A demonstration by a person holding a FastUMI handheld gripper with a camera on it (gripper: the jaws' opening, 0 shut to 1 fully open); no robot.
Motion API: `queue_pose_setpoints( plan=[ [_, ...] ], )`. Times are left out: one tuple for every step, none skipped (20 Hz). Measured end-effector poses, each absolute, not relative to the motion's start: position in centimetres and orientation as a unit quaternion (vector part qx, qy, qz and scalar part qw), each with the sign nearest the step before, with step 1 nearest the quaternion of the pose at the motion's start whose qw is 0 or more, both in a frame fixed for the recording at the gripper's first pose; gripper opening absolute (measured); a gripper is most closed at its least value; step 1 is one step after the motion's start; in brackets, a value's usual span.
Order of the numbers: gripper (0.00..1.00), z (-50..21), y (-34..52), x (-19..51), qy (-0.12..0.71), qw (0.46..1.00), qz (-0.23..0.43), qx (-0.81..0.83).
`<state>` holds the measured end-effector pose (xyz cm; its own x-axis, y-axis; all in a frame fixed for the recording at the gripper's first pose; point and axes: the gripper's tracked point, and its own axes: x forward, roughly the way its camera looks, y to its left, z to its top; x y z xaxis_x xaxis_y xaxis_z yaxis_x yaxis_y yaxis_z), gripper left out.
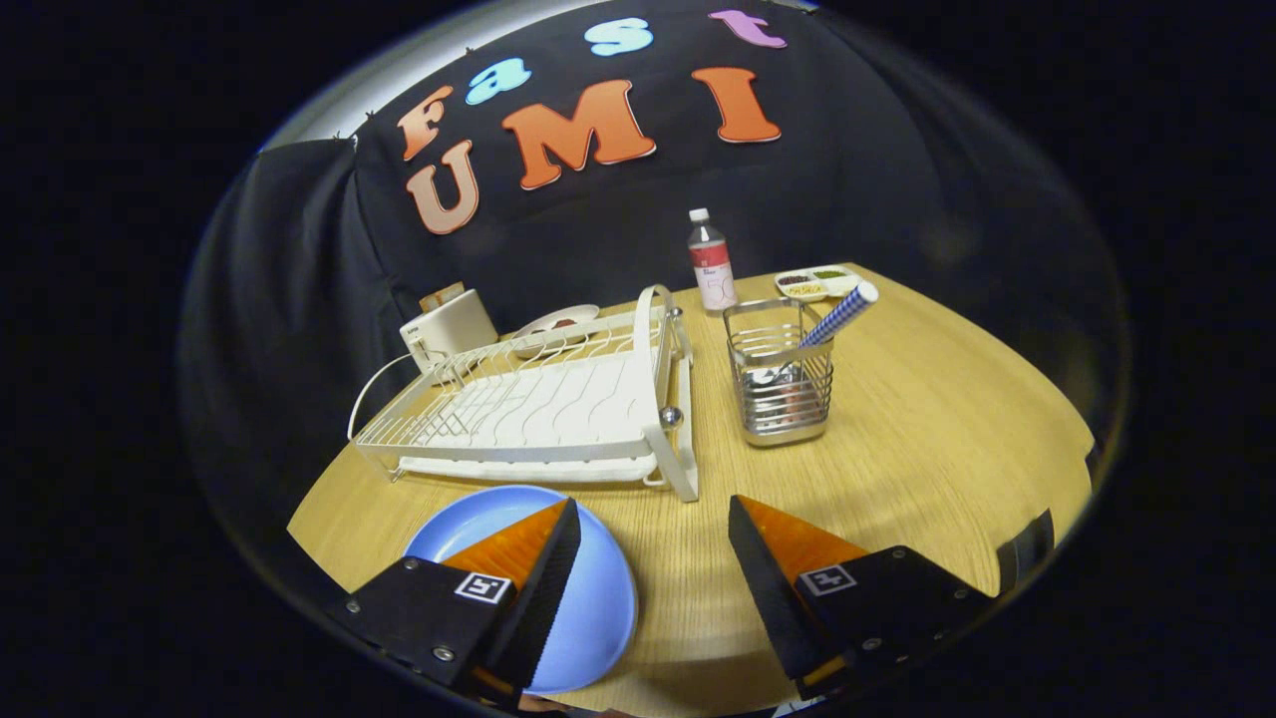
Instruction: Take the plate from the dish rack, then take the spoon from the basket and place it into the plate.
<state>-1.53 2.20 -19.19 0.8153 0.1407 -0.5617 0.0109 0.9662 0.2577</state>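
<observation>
A light blue plate (588,598) lies flat on the wooden table in front of the white dish rack (538,409), partly under my left finger. The gripper (653,519) is open, its fingers wide apart with bare table between them. Beyond the fingers stands a metal wire basket (780,374), just right of the rack. A spoon with a blue checked handle (837,317) leans out of the basket toward the right; its bowl rests inside at the bottom. The rack's wire tray holds nothing.
A white toaster (449,327) and a small plate (553,327) sit behind the rack. A bottle with a red label (712,264) and a divided dish of foods (817,282) stand at the back. Open table lies to the right of the basket.
</observation>
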Motion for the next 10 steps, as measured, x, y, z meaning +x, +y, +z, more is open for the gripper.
queue_pose_setpoints(
  plan=[
    [0.91, -18.6, 1.4, -0.9, 0.286, 0.95, 0.027, 0.121],
    [0.92, -17.9, 0.4, -0.4, 0.271, 0.955, 0.016, 0.117],
    [0.93, -17.5, -0.7, 0.2, 0.256, 0.96, 0.003, 0.113],
    [0.94, -17.0, -1.6, 0.7, 0.243, 0.964, -0.011, 0.109],
    [0.93, -16.7, -2.5, 1.3, 0.234, 0.966, -0.024, 0.106],
    [0.93, -16.6, -3.3, 1.7, 0.228, 0.967, -0.036, 0.105],
    [0.93, -16.4, -3.9, 2.1, 0.224, 0.968, -0.044, 0.105],
    [0.92, -16.4, -4.6, 2.6, 0.222, 0.968, -0.051, 0.106],
    [0.9, -16.5, -5.3, 3.1, 0.22, 0.968, -0.062, 0.105],
    [0.89, -16.5, -6.1, 3.6, 0.217, 0.968, -0.072, 0.103]
  ],
)
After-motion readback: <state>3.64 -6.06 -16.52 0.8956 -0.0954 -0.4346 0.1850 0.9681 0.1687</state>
